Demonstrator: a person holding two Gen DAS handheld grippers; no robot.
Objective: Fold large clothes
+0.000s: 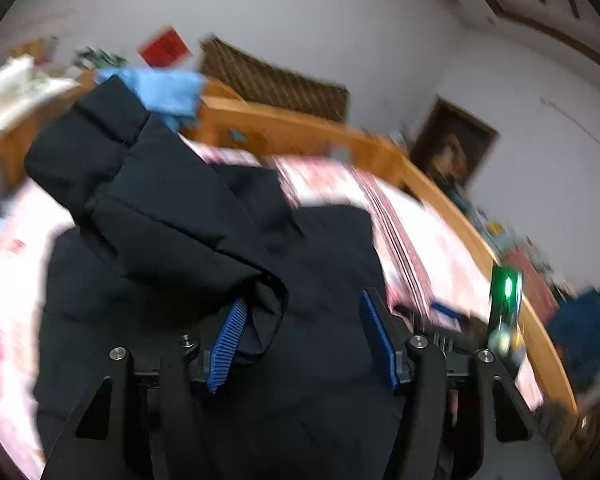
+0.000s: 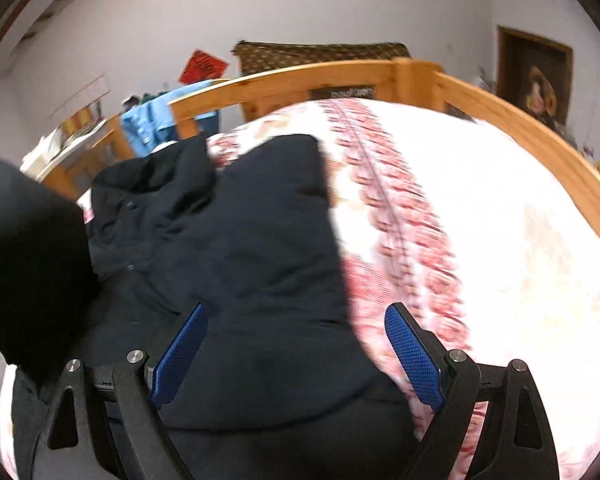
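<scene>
Left wrist view is blurred: both grippers' fingers (image 1: 230, 340) gape empty over the dark jacket (image 1: 220, 248), its hem cut off.

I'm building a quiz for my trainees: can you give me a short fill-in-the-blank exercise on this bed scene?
1. The dark jacket lies on a bed with a ____ frame.
2. The pads of the right gripper are coloured ____.
3. The right gripper's jaws stand ____, gripping nothing.
4. The cloth draped over the rail beyond the jacket is light ____.

Missing words: wooden; blue; open; blue
</scene>
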